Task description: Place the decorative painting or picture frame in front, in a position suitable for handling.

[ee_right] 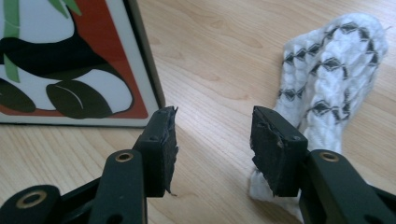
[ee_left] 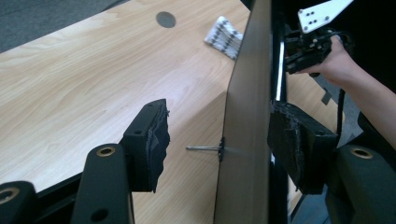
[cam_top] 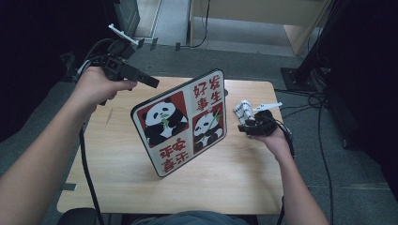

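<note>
A picture frame (cam_top: pixel 180 126) with two pandas and red characters stands tilted on its edge in the middle of the wooden table (cam_top: pixel 117 154). My left gripper (cam_top: pixel 152 82) is raised above the table's far left, open, clear of the frame. In the left gripper view the frame's dark edge (ee_left: pixel 245 93) stands farther off between the open jaws of the left gripper (ee_left: pixel 219 109), and a thin metal pin (ee_left: pixel 203 148) sticks out of its back. My right gripper (cam_top: pixel 245 124) hovers low to the right of the frame, open and holding nothing (ee_right: pixel 212 121). A white patterned cloth (ee_right: pixel 327 70) lies just beside its right jaw.
The cloth (cam_top: pixel 242 109) lies near the table's far right edge. A round hole (ee_left: pixel 166 19) is cut in the tabletop near the far edge. Cables and a black stand (cam_top: pixel 300 75) occupy the floor to the right of the table.
</note>
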`<state>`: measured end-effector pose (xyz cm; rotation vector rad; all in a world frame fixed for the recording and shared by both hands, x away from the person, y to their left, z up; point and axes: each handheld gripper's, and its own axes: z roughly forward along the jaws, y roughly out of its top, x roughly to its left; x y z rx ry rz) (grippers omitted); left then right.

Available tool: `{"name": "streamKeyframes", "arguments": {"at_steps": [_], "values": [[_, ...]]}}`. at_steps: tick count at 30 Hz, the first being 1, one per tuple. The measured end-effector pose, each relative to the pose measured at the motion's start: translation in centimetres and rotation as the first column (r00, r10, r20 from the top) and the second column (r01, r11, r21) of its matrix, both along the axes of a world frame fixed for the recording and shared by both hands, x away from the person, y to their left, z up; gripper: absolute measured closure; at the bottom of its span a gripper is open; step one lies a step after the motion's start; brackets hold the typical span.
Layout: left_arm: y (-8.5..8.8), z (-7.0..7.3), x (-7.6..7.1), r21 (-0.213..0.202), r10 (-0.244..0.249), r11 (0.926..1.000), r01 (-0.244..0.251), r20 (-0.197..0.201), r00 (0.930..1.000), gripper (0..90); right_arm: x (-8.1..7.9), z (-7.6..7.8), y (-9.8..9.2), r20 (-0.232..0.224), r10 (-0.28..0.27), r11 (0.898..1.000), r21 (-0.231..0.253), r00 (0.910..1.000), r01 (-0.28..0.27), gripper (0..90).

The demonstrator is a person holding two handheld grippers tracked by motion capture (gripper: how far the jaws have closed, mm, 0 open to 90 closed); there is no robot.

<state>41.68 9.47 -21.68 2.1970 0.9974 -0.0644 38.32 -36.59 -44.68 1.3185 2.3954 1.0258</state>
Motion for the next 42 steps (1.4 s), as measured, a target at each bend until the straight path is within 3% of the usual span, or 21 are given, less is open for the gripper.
{"name": "streamKeyframes", "arguments": {"at_steps": [6, 16, 23, 28, 30, 32, 37, 42], "values": [[1.8, -0.8, -0.5, -0.011, 0.036, 0.9993, -0.036, -0.002, 0.9993, 39.1, 0.2, 0.9, -0.5, 0.030, -0.012, 1.000, -0.015, 0.9995, 0.012, 50.9], [4.4, -2.8, -1.6, -0.010, 0.089, 0.9960, -0.089, -0.004, 0.9961, 39.0, 1.5, 1.0, -1.8, 0.030, -0.070, 0.998, -0.009, 0.9971, 0.070, 51.0], [5.3, -4.5, -2.4, -0.014, 0.092, 0.9957, -0.092, 0.012, 0.9957, 39.0, 2.5, 0.7, -2.1, 0.032, -0.093, 0.995, -0.017, 0.9952, 0.094, 51.0], [5.5, -5.6, -3.1, -0.020, 0.090, 0.9958, -0.089, 0.019, 0.9958, 38.8, 3.1, 0.4, -2.5, 0.037, -0.124, 0.992, 0.012, 0.9917, 0.123, 51.2], [5.6, -5.9, -3.4, -0.015, 0.087, 0.9962, -0.086, 0.046, 0.9952, 38.8, 3.3, 0.3, -2.7, 0.030, -0.138, 0.990, 0.016, 0.9899, 0.138, 51.2], [5.8, -6.4, -3.7, -0.025, 0.076, 0.9969, -0.075, 0.038, 0.9964, 38.9, 3.5, 0.1, -2.9, 0.020, -0.151, 0.988, 0.018, 0.9884, 0.150, 50.9], [6.1, -7.2, -4.3, -0.009, 0.070, 0.9975, -0.070, 0.030, 0.9971, 38.9, 4.1, -0.7, -2.6, -0.003, -0.154, 0.988, -0.006, 0.9881, 0.154, 50.9], [6.5, -8.1, -4.8, -0.016, 0.071, 0.9974, -0.070, 0.017, 0.9974, 38.9, 4.7, -1.4, -2.0, 0.005, -0.166, 0.985, -0.046, 0.9862, 0.166, 51.3]]}}
